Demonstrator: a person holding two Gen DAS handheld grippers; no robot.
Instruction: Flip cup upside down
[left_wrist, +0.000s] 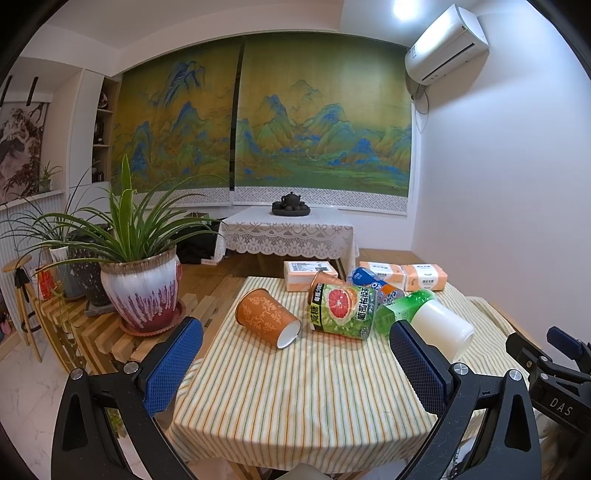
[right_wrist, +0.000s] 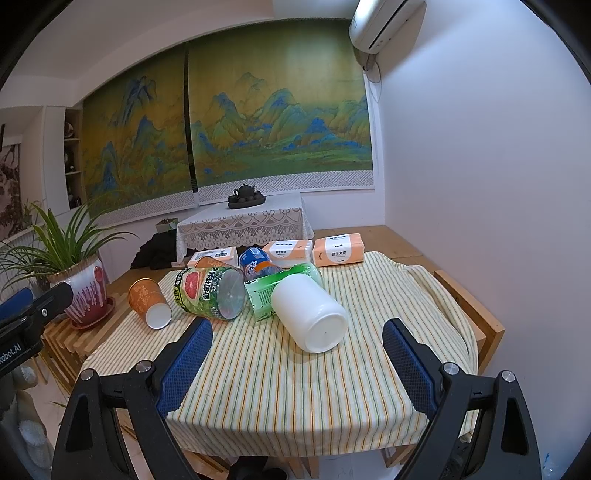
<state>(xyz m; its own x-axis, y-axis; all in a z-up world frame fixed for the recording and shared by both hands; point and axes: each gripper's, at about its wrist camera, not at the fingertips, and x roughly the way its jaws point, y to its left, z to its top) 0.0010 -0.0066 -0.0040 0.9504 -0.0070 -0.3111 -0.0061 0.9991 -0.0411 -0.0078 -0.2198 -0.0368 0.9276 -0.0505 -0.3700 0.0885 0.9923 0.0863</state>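
**Cups lying on their sides, both grippers empty**

The surface (left_wrist: 314, 398), covered by a striped cloth, carries a cluster of toppled containers. An orange patterned cup (left_wrist: 266, 317) lies on its side at the left of the cluster, white interior and open mouth turned toward the near edge. A second orange cup (left_wrist: 325, 277) lies behind it, mostly hidden by a large bottle with a grapefruit label (left_wrist: 341, 310), also on its side. To the right, a white cup (right_wrist: 308, 312) lies tipped over with its flat base facing the right wrist camera; it rests against a green bottle (right_wrist: 264, 293). A blue-labelled bottle (right_wrist: 255, 260) lies behind these. Three tissue packs (right_wrist: 336, 251) sit along the far edge.

The left gripper (left_wrist: 295, 354) hovers over the near part of the surface, fingers (left_wrist: 173, 363) spread wide apart, holding nothing. The right gripper (right_wrist: 297, 360) hovers likewise, fingers (right_wrist: 410, 365) wide apart, empty; the white cup lies just beyond them, not touched.

A potted plant (left_wrist: 142, 284) stands on a slatted bench left of the surface.
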